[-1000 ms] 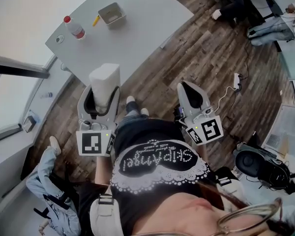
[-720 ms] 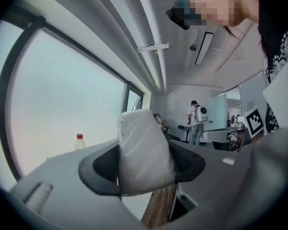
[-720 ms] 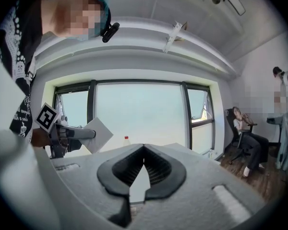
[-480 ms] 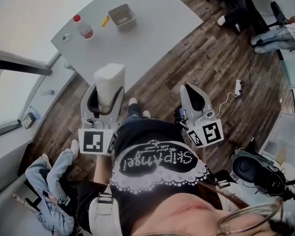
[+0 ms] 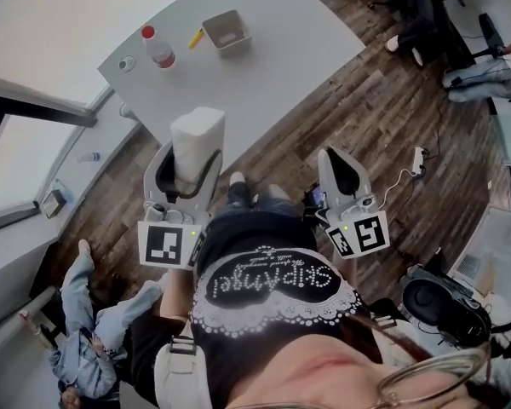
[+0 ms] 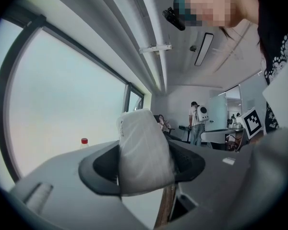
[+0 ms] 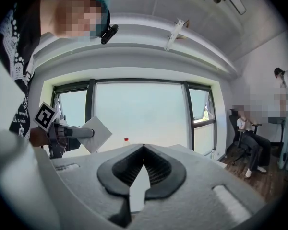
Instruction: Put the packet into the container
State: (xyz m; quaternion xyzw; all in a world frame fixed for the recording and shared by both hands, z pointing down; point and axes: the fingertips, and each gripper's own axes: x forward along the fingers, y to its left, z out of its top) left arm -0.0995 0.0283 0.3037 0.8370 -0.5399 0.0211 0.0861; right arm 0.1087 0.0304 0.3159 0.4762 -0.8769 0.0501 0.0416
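Packet (image 5: 196,139) is clamped upright in the left tool (image 5: 187,158), well apart from the container (image 5: 226,32) on the counter (image 5: 281,58). The counter has been brought nearer over the last second, so the approach is judged underway. The right tool (image 5: 334,155) is held with jaws together, empty. The container's inside cannot be made out.

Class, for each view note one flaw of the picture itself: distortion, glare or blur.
Head view: the glasses at the bottom edge are blurred. Left gripper view: black fisheye corners, the window beyond the packet is washed out. Right gripper view: the window frame bows, its panes blown white.
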